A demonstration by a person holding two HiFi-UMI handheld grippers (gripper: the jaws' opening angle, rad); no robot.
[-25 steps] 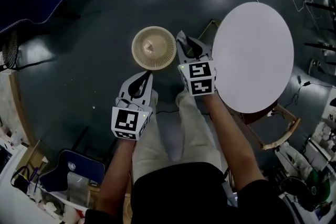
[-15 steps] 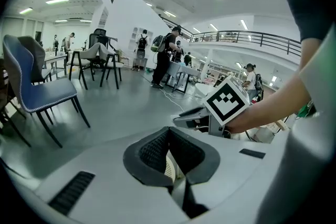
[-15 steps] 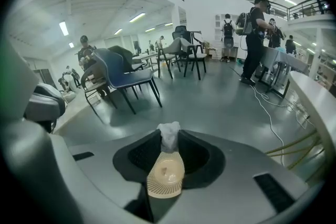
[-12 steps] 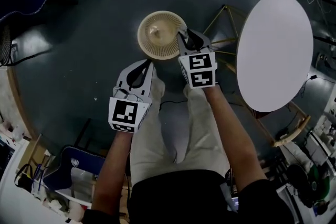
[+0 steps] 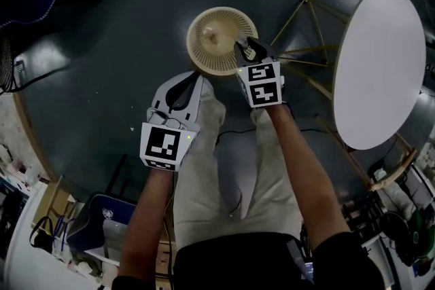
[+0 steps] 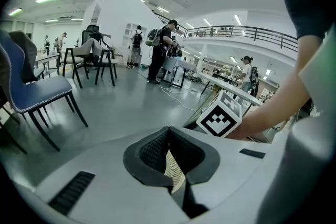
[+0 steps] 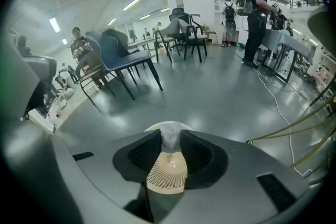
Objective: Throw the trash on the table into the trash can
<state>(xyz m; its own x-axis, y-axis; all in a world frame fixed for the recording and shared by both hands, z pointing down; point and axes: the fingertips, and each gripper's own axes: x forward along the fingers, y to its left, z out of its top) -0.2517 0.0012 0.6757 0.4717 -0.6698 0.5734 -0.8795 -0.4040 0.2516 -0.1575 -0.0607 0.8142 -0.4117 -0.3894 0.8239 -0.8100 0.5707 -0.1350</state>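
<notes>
We read the right gripper (image 5: pixel 245 51) fingers as partly apart and clamped on a pale crumpled scrap (image 7: pixel 170 139). The left gripper (image 5: pixel 185 87) fingers are together, with nothing between them. The scrap hangs over the beige perforated trash can (image 5: pixel 201 59), at its 4 o'clock rim. A pale lump (image 5: pixel 210 30) lies inside the can. The left gripper sits at the can's 7 o'clock, apart from it. The white round table (image 5: pixel 380 71) stands at the can's 3 o'clock.

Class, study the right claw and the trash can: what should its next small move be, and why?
Probably open the right claw: it grips a pale crumpled scrap directly above the beige perforated trash can, so release should drop it in.
</notes>
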